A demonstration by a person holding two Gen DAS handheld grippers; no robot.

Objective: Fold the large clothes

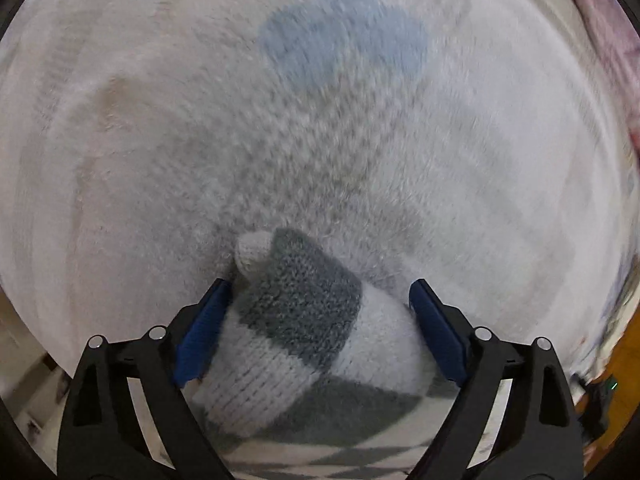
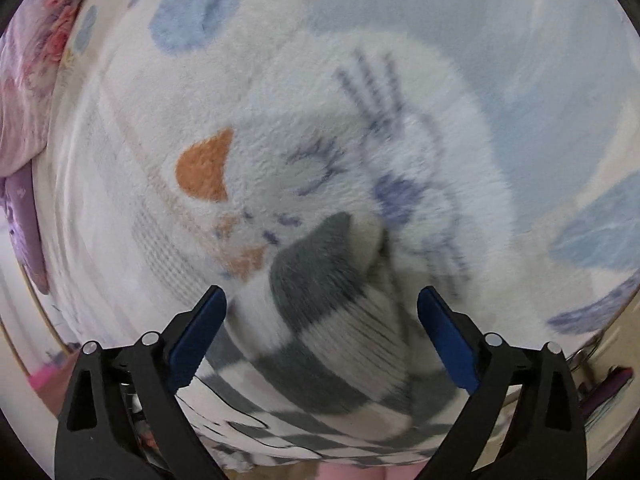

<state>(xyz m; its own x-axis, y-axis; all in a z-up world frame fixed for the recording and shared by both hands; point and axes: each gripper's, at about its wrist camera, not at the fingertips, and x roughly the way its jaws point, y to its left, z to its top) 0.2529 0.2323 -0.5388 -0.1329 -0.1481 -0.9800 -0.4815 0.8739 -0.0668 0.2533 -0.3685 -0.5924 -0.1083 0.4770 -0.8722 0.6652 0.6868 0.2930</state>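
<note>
Knitwear everywhere, so going left to right. My left gripper (image 1: 318,300) has its blue fingers (image 1: 202,334) spread wide, with a bunched corner of the checked sweater (image 1: 296,320) sitting between them. The left pad looks like it's touching the knit, the right one is apart from it, so nothing is clamped. Chunky stitches, grey and white blocks, with a little rounded nub of white at the top. Under it is a fuzzy blanket (image 1: 160,160), pale with a soft blue patch.

My right gripper (image 2: 322,306) is just as wide open, with another fold of the sweater (image 2: 320,312) poking up between the fingers, blurry but clearly loose. On this side the blanket (image 2: 400,80) shows a plush cartoon face with an orange blob. A pink floral quilt (image 2: 28,92) sits at the left edge.
</note>
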